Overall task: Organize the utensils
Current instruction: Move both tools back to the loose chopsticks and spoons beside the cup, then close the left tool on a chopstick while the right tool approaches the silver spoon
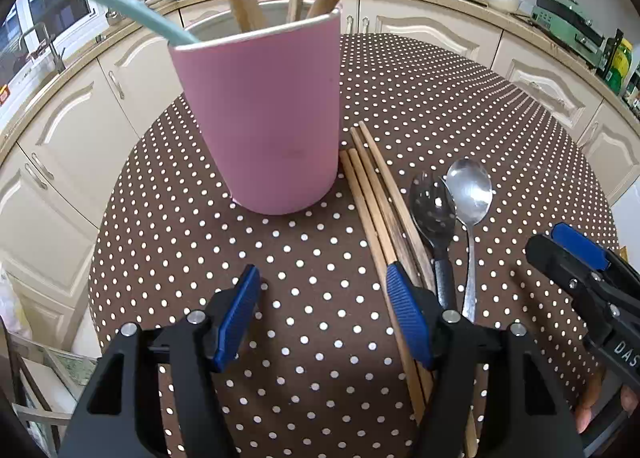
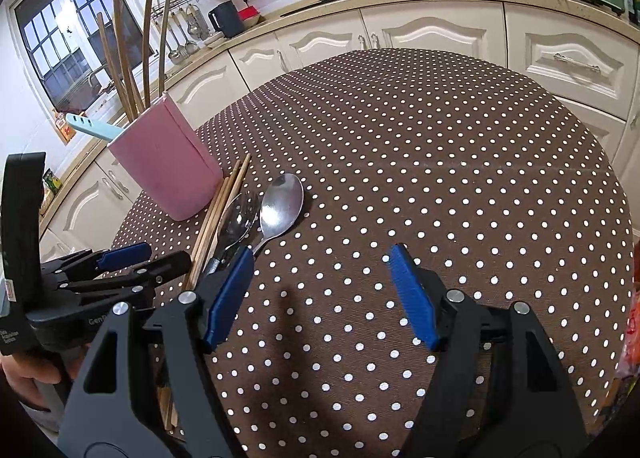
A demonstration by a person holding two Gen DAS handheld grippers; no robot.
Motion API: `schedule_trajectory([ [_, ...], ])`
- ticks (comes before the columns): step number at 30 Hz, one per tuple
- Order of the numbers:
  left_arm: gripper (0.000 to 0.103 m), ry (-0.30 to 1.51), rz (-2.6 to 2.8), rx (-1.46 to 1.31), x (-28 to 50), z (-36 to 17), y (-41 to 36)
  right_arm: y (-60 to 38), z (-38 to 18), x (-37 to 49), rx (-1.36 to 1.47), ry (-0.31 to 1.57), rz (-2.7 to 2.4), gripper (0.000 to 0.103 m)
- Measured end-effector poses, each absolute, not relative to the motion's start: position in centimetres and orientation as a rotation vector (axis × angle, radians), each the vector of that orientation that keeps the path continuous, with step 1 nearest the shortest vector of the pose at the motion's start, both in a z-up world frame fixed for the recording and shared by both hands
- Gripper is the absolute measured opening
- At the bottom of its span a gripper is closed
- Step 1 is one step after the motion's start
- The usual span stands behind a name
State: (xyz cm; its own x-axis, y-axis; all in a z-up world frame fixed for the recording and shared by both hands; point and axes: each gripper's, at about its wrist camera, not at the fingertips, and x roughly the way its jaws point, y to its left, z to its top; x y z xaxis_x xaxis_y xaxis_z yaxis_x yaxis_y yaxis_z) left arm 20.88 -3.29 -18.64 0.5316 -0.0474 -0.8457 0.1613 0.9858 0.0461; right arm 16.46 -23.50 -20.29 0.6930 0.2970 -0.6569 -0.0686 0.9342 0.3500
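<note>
1. Both hand-held grippers, left and right, hang open and empty above the surface.
2. Chopsticks and two spoons lie just beyond; grab mid-handle, I'd say.
3. Farther, the cup waits upright; drop utensils in vertically.

One pink holder, two spoons, seemingly four loose chopsticks.

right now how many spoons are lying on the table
2, side by side right of the chopsticks: a dark slotted spoon next to them, and a shiny metal spoon on its far side. Their handles run under the left gripper, so nothing else seems hidden.
</note>
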Motion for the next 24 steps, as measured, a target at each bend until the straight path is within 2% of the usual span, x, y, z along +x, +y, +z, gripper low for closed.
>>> schedule_trajectory([
  [21, 0.065, 1.030, -0.105, 0.201, 21.8, -19.6, -4.9, -23.7, -20.3, 16.3, 0.324, 0.780, 0.212, 0.070],
  [23, 0.049, 1.037, -0.148, 0.159, 21.8, -19.5, -4.7, -23.5, -20.3, 16.3, 0.311, 0.787, 0.210, 0.071],
  [24, 0.038, 1.038, -0.171, 0.132, 21.7, -19.5, -4.5, -23.3, -20.2, 16.4, 0.295, 0.792, 0.206, 0.071],
])
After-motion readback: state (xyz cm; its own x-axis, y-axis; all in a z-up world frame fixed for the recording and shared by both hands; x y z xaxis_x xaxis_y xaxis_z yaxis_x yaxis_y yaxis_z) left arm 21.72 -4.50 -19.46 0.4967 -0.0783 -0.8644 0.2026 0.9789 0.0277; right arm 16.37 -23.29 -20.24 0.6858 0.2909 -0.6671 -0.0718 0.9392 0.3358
